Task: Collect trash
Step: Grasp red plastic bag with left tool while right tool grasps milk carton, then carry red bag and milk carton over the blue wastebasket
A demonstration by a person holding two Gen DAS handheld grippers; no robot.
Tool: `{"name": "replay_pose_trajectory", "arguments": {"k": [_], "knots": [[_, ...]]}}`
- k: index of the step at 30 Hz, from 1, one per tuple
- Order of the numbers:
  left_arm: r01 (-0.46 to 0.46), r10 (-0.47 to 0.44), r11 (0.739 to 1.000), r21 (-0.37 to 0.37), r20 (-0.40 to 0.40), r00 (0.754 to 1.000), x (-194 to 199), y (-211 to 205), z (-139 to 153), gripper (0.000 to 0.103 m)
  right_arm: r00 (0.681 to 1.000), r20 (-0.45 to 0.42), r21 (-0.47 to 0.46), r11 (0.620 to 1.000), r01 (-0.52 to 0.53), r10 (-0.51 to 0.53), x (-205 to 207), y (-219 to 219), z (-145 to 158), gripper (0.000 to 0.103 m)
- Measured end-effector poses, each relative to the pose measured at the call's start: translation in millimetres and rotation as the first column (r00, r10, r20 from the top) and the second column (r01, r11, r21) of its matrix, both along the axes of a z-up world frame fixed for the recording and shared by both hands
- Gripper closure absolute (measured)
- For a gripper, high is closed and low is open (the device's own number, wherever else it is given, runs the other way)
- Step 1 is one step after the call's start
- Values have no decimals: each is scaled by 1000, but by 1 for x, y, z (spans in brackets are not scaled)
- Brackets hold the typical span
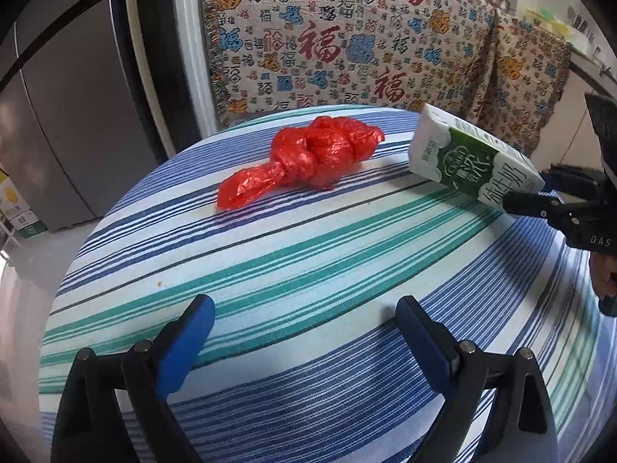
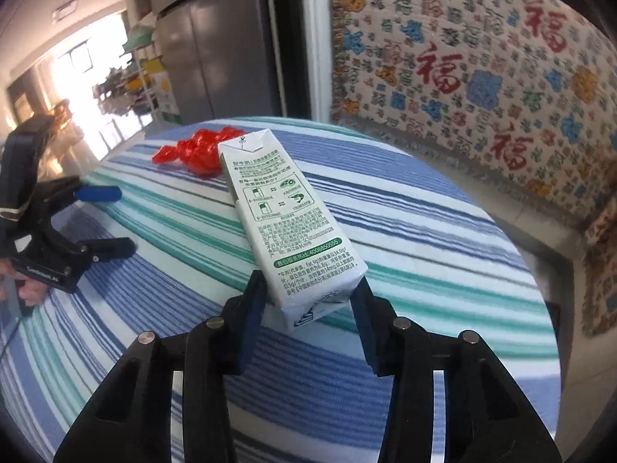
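striped tablecloth [image 1: 308, 254] carries a knotted red bag [image 1: 308, 158]; right gripper [image 2: 308, 305] pinches a milk carton [image 2: 285, 216], left gripper [image 1: 304, 328] spread wide and empty.

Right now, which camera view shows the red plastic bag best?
The left wrist view: the red plastic bag lies whole and unobstructed on the striped tablecloth, its knot clear. In the right wrist view it is smaller and farther off, partly hidden behind the milk carton held in the right tool.
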State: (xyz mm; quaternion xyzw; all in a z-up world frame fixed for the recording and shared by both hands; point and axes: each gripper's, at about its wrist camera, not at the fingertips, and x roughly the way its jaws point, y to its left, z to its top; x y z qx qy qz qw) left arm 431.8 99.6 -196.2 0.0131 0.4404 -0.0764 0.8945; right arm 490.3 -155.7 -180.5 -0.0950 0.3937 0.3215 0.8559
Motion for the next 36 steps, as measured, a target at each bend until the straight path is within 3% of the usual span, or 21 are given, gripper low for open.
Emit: {"name": "replay_pose_trajectory", "arguments": {"k": [2,4,7,10,15,16,17,18,19,21,22,28,31,33,34,35,36], "knots": [[18,-18,999,-37,21,1000,10,8,3,6,998,-6,25,997,68,-68,-19,-18,4,58],[10,-9,1000,-15,61,998,22,13,9,6,992,-11,32,992,125,-124,-47,-35,5,58],[72,-70,997,-18,84,994,42,13,18,6,982,-8,-16,982,188,-188,-89,-51,3,58],[168,-171,985,39,113,979,57,0,27,6,966,-30,-25,967,255,-255,-118,-69,2,58],[298,-309,946,125,79,948,76,-29,20,7,948,-80,-20,951,308,-309,-146,-88,2,58],[307,-317,944,123,69,946,78,-31,18,16,945,-79,-27,948,316,-318,-149,-89,3,58],[312,-320,943,111,59,946,78,-32,16,45,942,-78,-32,945,325,-327,-153,-91,4,58],[308,-313,947,87,38,949,78,-32,14,66,940,-80,-29,943,331,-332,-156,-93,5,58],[304,-305,951,59,16,952,77,-32,11,80,938,-82,-29,941,337,-338,-160,-94,6,57],[264,-264,963,48,3,964,63,-34,8,83,934,-84,-37,937,346,-348,-167,-95,6,57],[246,-246,968,57,-3,969,54,-37,7,91,933,-86,-34,937,347,-349,-169,-95,6,57],[191,-192,981,-29,-85,978,-30,-63,13,91,933,-127,-30,942,335,-336,-190,-96,-2,57],[210,-212,977,-31,-110,971,-75,-84,13,90,935,-136,-37,945,324,-326,-196,-99,0,56],[223,-225,974,-32,-102,969,-97,-95,14,87,940,-150,-52,952,303,-307,-196,-99,1,46],[229,-233,972,-48,-104,967,-104,-98,14,77,942,-156,-56,954,293,-298,-195,-98,2,33],[241,-245,969,-57,-102,964,-108,-102,14,59,944,-154,-65,956,286,-293,-194,-98,5,23],[263,-268,963,-55,-93,959,-111,-106,16,48,948,-152,-79,959,271,-280,-193,-96,8,21]]}}
